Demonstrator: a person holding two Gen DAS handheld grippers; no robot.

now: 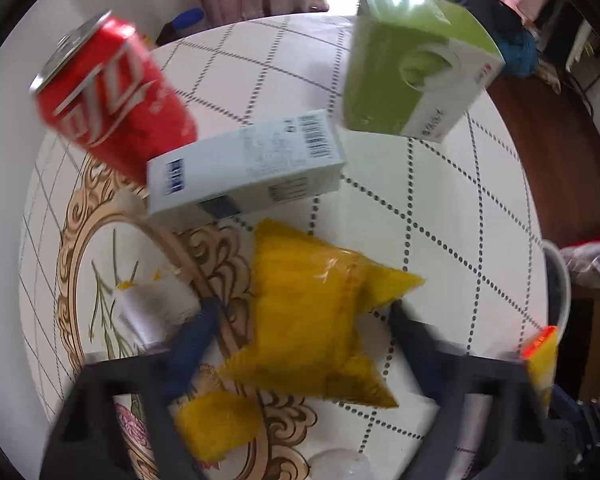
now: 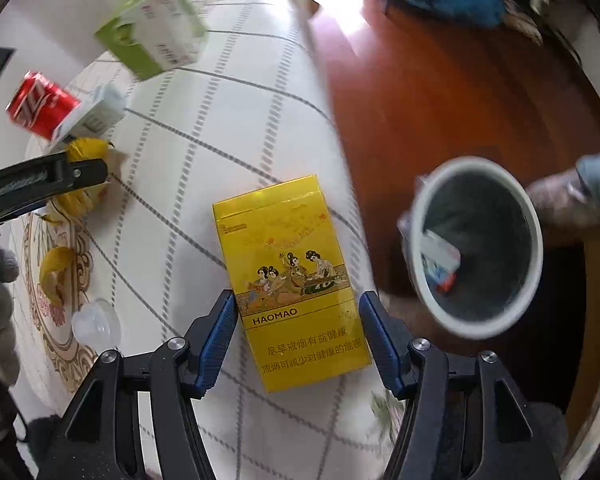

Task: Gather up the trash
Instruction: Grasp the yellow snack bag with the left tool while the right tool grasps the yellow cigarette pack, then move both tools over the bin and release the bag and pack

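In the left wrist view my left gripper [image 1: 300, 312] is open, its blue fingers on either side of a crumpled yellow wrapper [image 1: 316, 312] lying on the table; contact is unclear. A smaller yellow scrap [image 1: 216, 424] and a white crumpled paper [image 1: 152, 312] lie near the left finger. In the right wrist view my right gripper [image 2: 298, 308] is open around a yellow HAOMAO cigarette pack [image 2: 296, 280] lying flat on the table, with gaps on both sides. A white bin [image 2: 476, 248] with some trash inside stands on the floor to the right.
A red cola can [image 1: 112, 96], a white-blue carton [image 1: 244, 164] and a green tissue box [image 1: 416, 68] sit at the far side of the white checked tablecloth [image 1: 440, 208]. A clear plastic cup [image 2: 96, 326] lies near the table's left. Wooden floor [image 2: 440, 92] lies beyond the table edge.
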